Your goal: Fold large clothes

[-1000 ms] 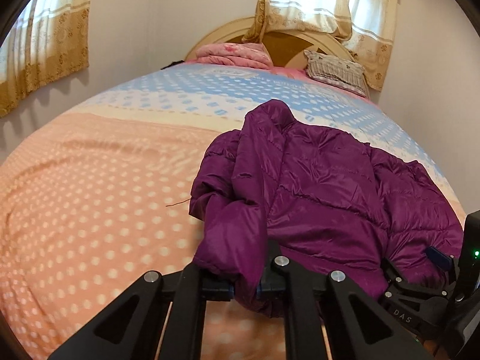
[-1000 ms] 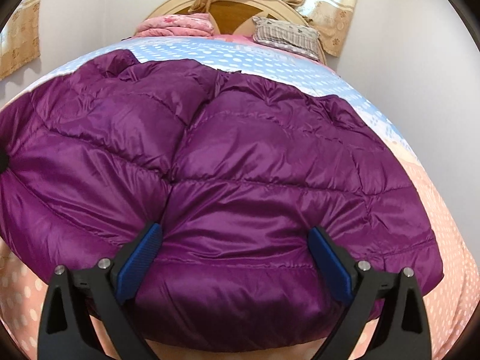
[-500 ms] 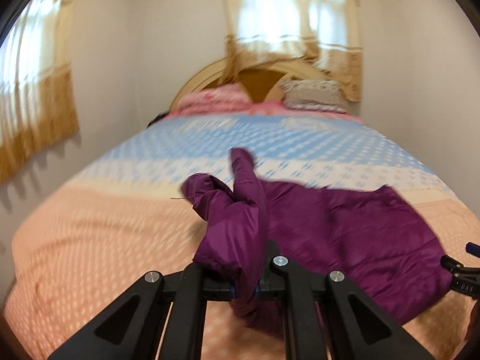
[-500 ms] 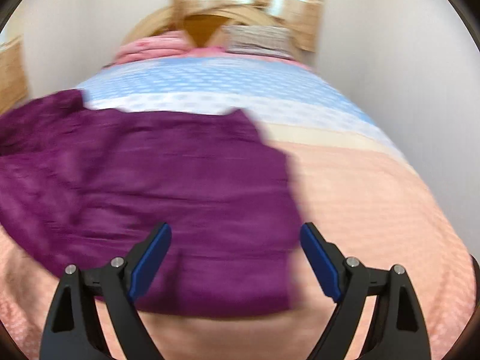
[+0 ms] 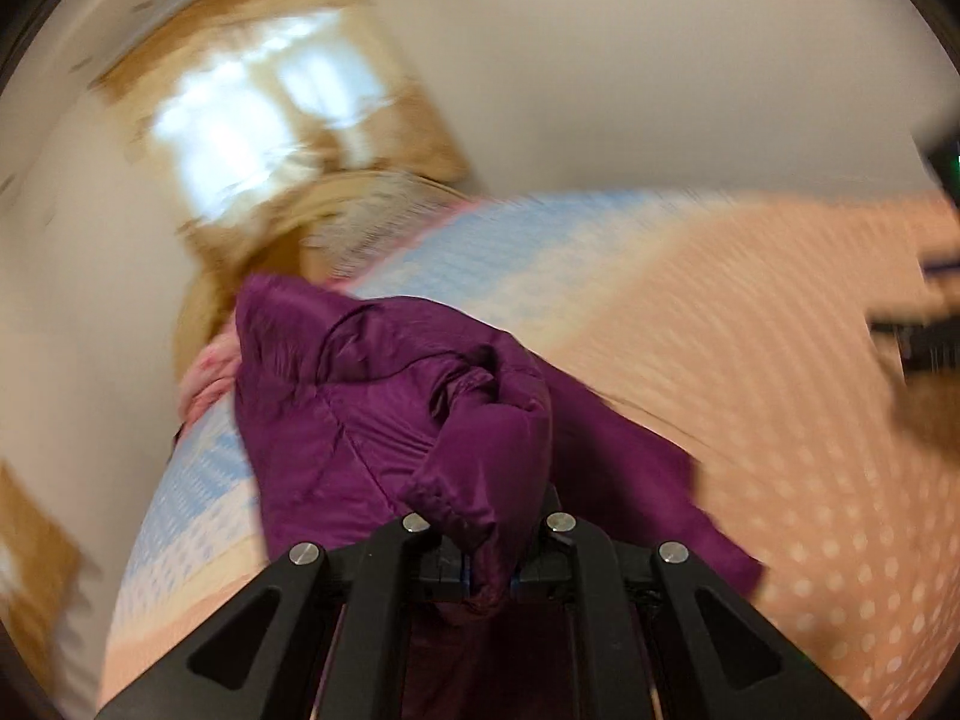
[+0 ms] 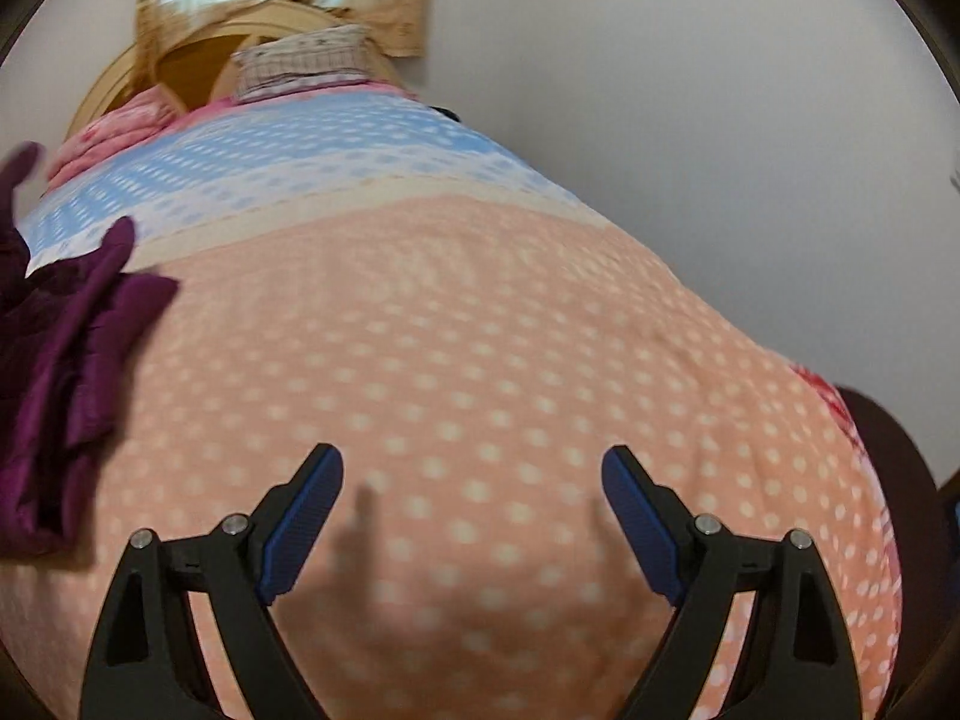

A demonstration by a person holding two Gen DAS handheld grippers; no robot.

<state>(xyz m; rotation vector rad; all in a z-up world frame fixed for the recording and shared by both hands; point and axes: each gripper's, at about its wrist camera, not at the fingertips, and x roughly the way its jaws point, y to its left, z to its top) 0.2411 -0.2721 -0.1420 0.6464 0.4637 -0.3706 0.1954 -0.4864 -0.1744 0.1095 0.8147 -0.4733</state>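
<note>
A purple quilted jacket [image 5: 372, 426] lies bunched on the bed, and its cuffed sleeve end runs down into my left gripper [image 5: 489, 576], which is shut on it. The left wrist view is tilted and blurred. In the right wrist view the same purple jacket [image 6: 66, 360] shows only at the left edge. My right gripper [image 6: 471, 510] stands open over bare peach bedspread, apart from the jacket, with nothing between its blue pads [image 6: 300, 522]. A dark blurred shape at the right edge of the left wrist view may be the right gripper; I cannot tell.
The bed [image 6: 480, 330] wears a dotted spread, peach near me and blue further up. Pink folded bedding [image 6: 114, 132] and a checked pillow [image 6: 300, 66] lie by the wooden headboard [image 6: 198, 54]. White wall runs along the bed's right side; curtains hang above.
My left gripper rolled and swung sideways, pulling the jacket's sleeve with it. My right gripper slid right off the jacket, which went from filling its view to sitting at the left edge.
</note>
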